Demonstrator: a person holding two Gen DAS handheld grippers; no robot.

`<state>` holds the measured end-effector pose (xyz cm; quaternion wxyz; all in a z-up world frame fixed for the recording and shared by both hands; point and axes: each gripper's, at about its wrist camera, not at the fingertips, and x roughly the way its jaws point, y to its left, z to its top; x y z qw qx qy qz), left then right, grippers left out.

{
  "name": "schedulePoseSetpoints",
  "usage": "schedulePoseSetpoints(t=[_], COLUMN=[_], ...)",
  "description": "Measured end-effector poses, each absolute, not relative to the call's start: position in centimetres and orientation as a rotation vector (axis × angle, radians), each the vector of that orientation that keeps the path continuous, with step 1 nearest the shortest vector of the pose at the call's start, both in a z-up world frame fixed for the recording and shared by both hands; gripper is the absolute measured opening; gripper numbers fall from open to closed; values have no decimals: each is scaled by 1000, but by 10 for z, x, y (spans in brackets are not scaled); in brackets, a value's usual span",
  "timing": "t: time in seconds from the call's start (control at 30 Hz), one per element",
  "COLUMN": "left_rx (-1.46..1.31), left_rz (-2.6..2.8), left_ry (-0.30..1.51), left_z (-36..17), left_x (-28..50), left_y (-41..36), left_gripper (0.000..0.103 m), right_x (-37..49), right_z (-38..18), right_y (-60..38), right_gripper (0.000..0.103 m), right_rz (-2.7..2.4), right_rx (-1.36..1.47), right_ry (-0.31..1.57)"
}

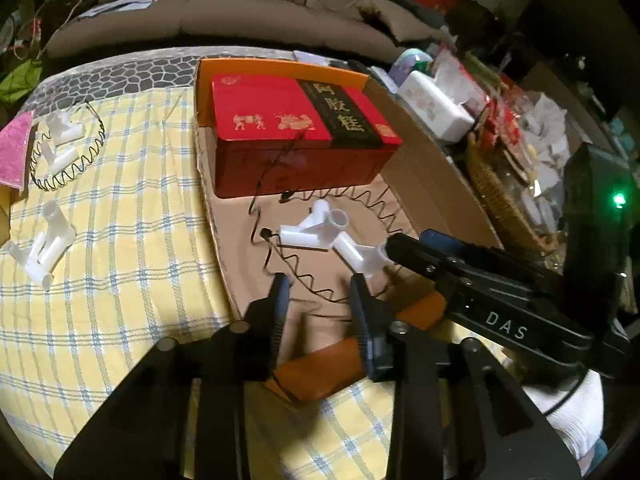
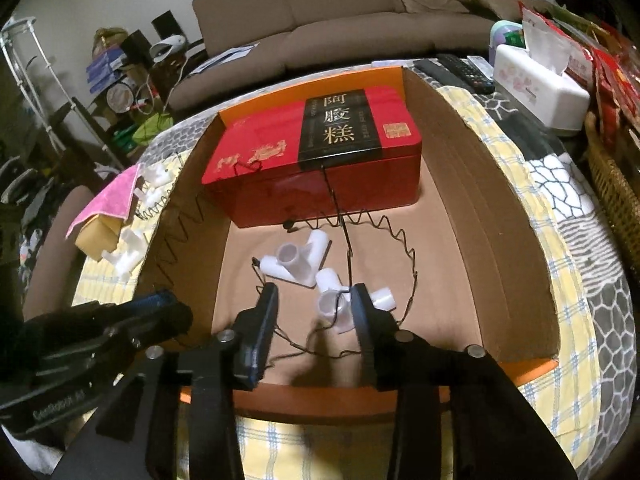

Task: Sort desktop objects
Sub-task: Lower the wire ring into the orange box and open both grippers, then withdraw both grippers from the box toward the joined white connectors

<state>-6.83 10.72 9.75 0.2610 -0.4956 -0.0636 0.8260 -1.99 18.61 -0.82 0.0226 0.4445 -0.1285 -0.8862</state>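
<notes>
Inside the open cardboard box with an orange rim lie a red tin, two white pipe fittings and a black coiled wire ring around them. My right gripper hangs open over the box floor, and the nearer fitting lies just beyond its right finger, not pinched. My left gripper is open too, over the wire near the box's front wall, with the fittings just beyond it. The right gripper reaches in from the right, its tip by the second fitting.
On the yellow checked cloth left of the box lie more white fittings, another wire ring holding fittings and a pink cloth. A tissue box, remotes and a wicker basket crowd the right. A sofa stands behind.
</notes>
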Motion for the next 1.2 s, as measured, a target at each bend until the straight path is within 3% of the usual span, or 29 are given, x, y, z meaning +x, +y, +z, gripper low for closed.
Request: schedulePoseSetpoints(t=[0.07, 0.1, 0.23, 0.3, 0.53, 0.6, 0.8, 0.93, 1.2], left_rx=[-1327, -1319, -1282, -1266, -1310, -1321, -1322, -1334, -1420], left_rz=[2226, 2227, 2235, 2280, 2391, 2414, 2497, 2540, 2589], left_ry=[-196, -205, -279, -295, -403, -418, -471, -461, -359], left_z=[102, 105, 117, 122, 114, 111, 108, 105, 76], left_x=[-67, -66, -68, -72, -95, -99, -108, -111, -125], left_y=[104, 102, 84, 70, 8, -6, -52, -76, -109], left_gripper=[41, 53, 61, 73, 74, 80, 97, 102, 102], right_x=[-18, -18, -15, -14, -20, -24, -36, -44, -62], right_z=[-5, -3, 5, 10, 31, 35, 45, 49, 54], right_y=[188, 189, 198, 201, 177, 164, 122, 95, 58], right_gripper=[60, 62, 63, 63, 66, 69, 85, 102, 103], right_rz=[-2757, -2765, -2798, -2804, -2791, -2781, -2743, -2745, -2685], right_rx=[1361, 1353, 1298, 1256, 1150, 1135, 1077, 1044, 991], right_ry=[-408, -414, -475, -520, -494, -464, -398, -340, -399])
